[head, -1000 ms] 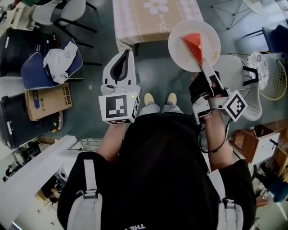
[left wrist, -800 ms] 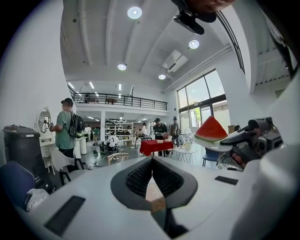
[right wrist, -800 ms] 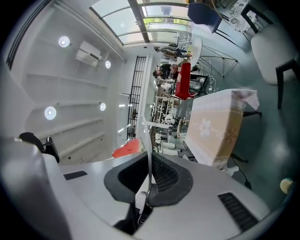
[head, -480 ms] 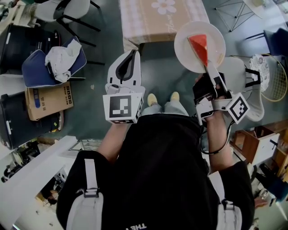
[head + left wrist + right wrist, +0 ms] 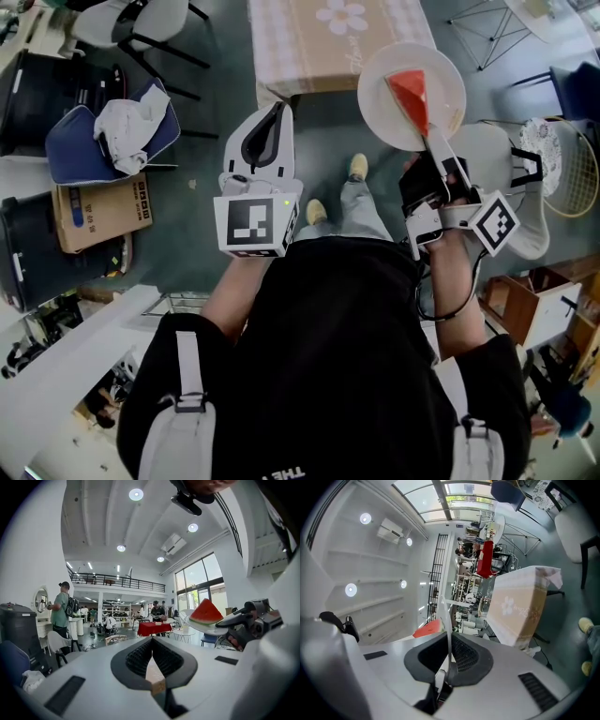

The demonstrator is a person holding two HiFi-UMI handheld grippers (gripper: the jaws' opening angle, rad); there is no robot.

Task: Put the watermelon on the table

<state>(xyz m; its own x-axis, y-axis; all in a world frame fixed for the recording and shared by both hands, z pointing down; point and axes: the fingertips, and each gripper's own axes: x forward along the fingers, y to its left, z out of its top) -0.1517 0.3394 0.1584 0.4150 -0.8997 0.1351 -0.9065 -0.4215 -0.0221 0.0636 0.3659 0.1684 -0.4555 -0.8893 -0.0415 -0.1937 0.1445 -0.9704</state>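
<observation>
Our right gripper [image 5: 429, 142] pinches the near rim of the white plate [image 5: 380, 98] - jaws clamped on it - and 1 watermelon [image 5: 411, 92] wedge lies on that plate. The plate hangs at the table [image 5: 309, 42]'s near right corner, above open floor [image 5: 328, 141]. Our left gripper [image 5: 270, 114] is pressed together, empty, just short of the table's near edge.

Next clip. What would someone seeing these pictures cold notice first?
First, the red watermelon slice on a white plate, held in the air at the upper right of the head view, with the right gripper shut on the plate's rim. Just left of it, ahead of the person, stands the table with its flower-printed cloth. The left gripper, fingers together on nothing, points forward at centre left.
</observation>
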